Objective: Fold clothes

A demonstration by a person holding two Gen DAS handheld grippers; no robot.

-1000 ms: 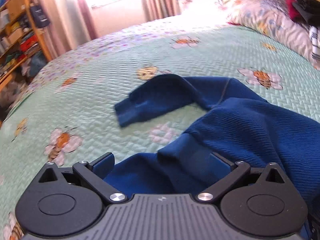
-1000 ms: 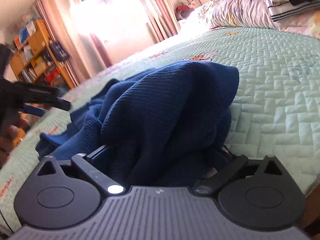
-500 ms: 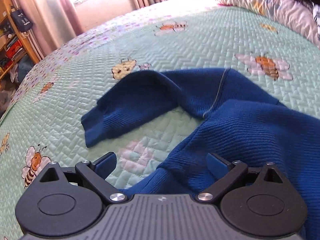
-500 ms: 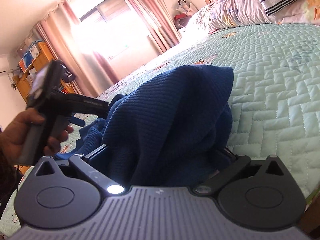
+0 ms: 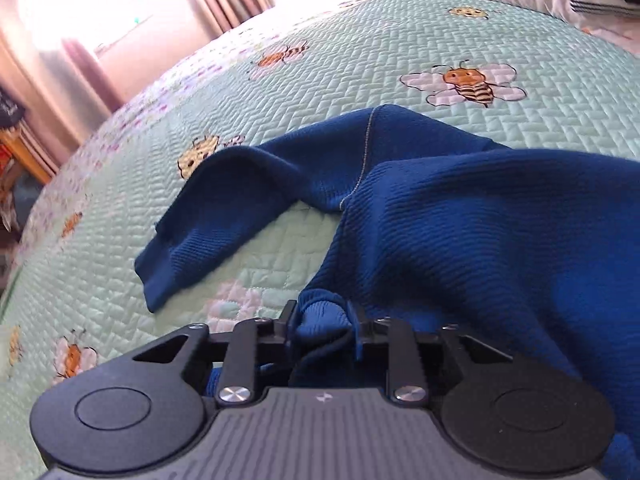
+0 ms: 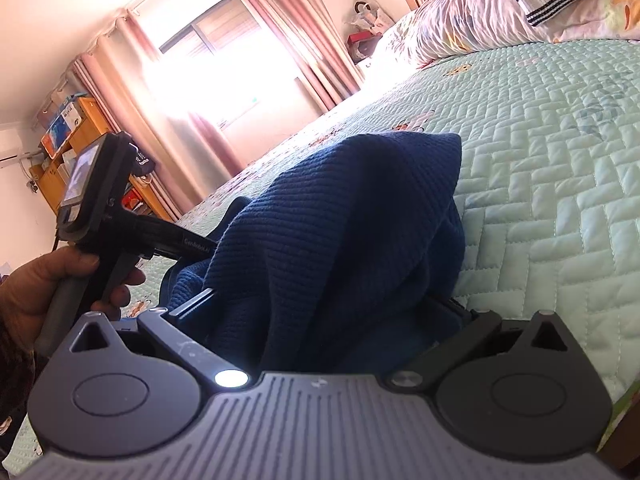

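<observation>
Quilted mint bedspread (image 5: 400, 40) under ribbed blue knit sweater (image 5: 480, 220); left tongs (image 5: 322, 320) closing on its bunched hem, right tongs (image 6: 332, 312) spread wide around it.

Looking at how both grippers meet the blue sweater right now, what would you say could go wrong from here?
The left gripper is closing on only a small bunched fold of the blue sweater, so it may slip out when lifted. The sleeve lies loose on the bedspread and could drag or twist. Fabric piled over the right gripper hides its fingers.
</observation>
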